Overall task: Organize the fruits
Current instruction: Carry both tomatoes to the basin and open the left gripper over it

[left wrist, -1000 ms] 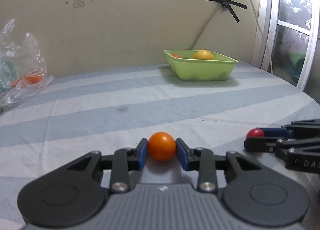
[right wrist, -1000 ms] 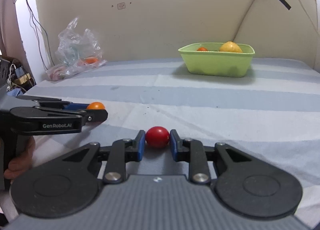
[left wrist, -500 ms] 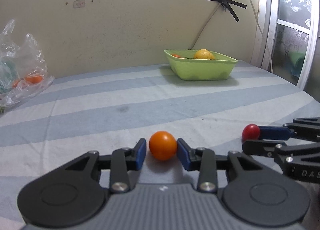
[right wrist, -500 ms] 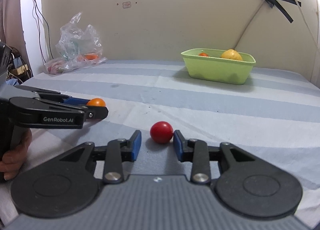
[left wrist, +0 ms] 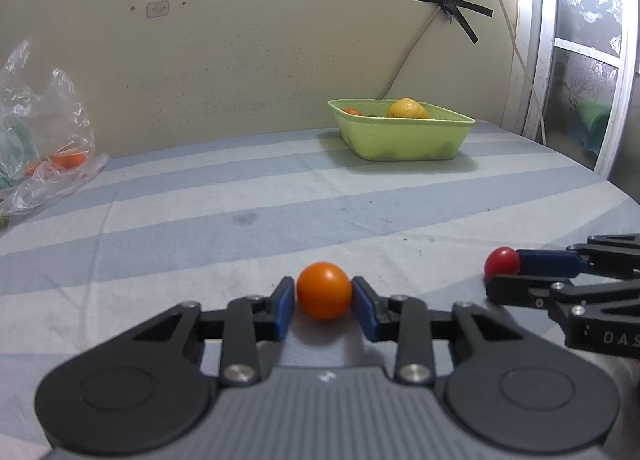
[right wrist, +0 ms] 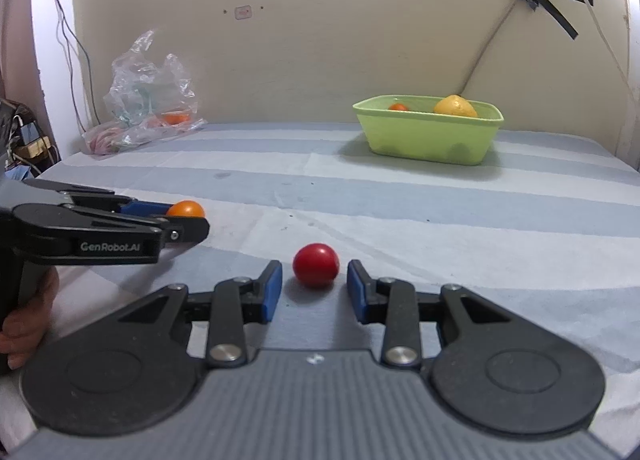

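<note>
Two handheld grippers rest low over a striped tablecloth [left wrist: 240,196]. The left gripper [left wrist: 324,302] has its blue pads pressed against a small orange fruit [left wrist: 324,290] (a firm hold). The right gripper [right wrist: 315,290] stands open around a red fruit [right wrist: 315,264], pads clear of it. A green basket [right wrist: 430,140] with fruit sits well beyond, near the wall.

glossy orange fruit [left wrist: 324,290], matt striped cloth [left wrist: 280,204], crinkled clear plastic bag [left wrist: 44,128]
</note>
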`<action>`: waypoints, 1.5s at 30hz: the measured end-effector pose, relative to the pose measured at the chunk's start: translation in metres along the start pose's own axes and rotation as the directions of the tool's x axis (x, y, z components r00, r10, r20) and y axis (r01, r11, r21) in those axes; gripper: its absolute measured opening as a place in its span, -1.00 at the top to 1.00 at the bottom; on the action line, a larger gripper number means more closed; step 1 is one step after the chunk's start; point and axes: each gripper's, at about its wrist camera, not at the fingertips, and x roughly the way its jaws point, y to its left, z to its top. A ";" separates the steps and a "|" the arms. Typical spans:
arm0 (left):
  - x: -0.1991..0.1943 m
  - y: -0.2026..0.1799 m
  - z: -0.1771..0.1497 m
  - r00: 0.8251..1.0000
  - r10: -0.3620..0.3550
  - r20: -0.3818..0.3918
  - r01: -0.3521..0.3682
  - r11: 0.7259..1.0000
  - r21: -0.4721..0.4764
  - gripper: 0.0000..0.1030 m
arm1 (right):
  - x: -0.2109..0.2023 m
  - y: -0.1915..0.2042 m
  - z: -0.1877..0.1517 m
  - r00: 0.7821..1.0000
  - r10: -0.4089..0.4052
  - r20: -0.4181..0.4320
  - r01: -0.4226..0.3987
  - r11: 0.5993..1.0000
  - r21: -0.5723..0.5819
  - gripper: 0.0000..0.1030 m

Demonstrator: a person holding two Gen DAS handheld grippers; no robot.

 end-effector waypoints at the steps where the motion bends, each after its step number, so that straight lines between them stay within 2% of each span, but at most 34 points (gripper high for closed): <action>1: 0.000 0.000 0.000 1.000 0.000 0.001 0.000 1.000 0.000 0.42 | 0.000 0.000 0.000 1.000 -0.002 -0.002 0.002 1.000 -0.002 0.26; 5: 0.000 0.002 0.001 1.000 -0.007 0.003 0.007 1.000 -0.007 0.42 | 0.000 0.002 0.000 1.000 -0.016 -0.001 0.016 1.000 -0.008 0.46; 12: -0.003 0.006 0.001 0.999 -0.047 0.016 0.047 0.999 -0.026 0.42 | -0.002 -0.004 0.000 1.000 -0.010 0.018 0.009 1.000 0.026 0.47; 15: -0.004 0.010 0.006 0.995 -0.099 0.009 0.099 0.994 -0.050 0.42 | -0.004 -0.012 0.004 0.999 0.001 0.034 -0.003 0.998 0.062 0.47; 17: -0.001 0.011 0.018 0.989 -0.151 -0.008 0.150 0.986 -0.069 0.42 | -0.004 -0.021 0.012 0.999 0.004 0.047 -0.008 0.997 0.077 0.47; 21: 0.006 0.004 0.065 0.985 -0.170 0.039 0.171 0.985 -0.036 0.42 | 0.003 -0.054 0.047 0.994 -0.034 0.108 0.025 0.996 0.091 0.46; 23: 0.019 -0.001 0.096 0.979 -0.193 0.065 0.195 0.980 -0.026 0.42 | 0.014 -0.076 0.068 0.987 -0.060 0.147 0.047 0.994 0.094 0.46; 26: 0.050 -0.012 0.134 0.977 -0.194 0.086 0.194 0.981 0.008 0.42 | 0.038 -0.105 0.092 0.984 -0.094 0.154 0.078 0.991 0.109 0.46; 31: 0.122 -0.029 0.177 0.977 -0.211 0.033 0.212 0.977 -0.006 0.42 | 0.080 -0.140 0.114 0.982 -0.123 0.142 0.103 0.984 0.143 0.46; 36: 0.177 -0.036 0.189 0.973 -0.230 -0.033 0.228 0.972 -0.057 0.40 | 0.104 -0.156 0.118 0.984 -0.125 0.124 0.110 0.986 0.122 0.45; 37: 0.185 -0.038 0.190 0.972 -0.230 -0.048 0.227 0.972 -0.064 0.37 | 0.107 -0.157 0.119 0.984 -0.130 0.124 0.116 0.987 0.110 0.45; 38: 0.191 -0.038 0.190 0.972 -0.226 -0.061 0.222 0.972 -0.075 0.26 | 0.108 -0.157 0.118 0.982 -0.136 0.132 0.123 0.987 0.101 0.45; 41: 0.192 -0.034 0.190 0.970 -0.238 -0.058 0.230 0.967 -0.112 0.22 | 0.099 -0.164 0.117 0.973 -0.144 0.180 0.122 0.984 0.129 0.44; 45: 0.169 -0.025 0.192 0.974 -0.227 -0.025 0.222 0.968 -0.120 0.22 | 0.078 -0.180 0.120 0.962 -0.159 0.224 0.106 0.967 0.232 0.44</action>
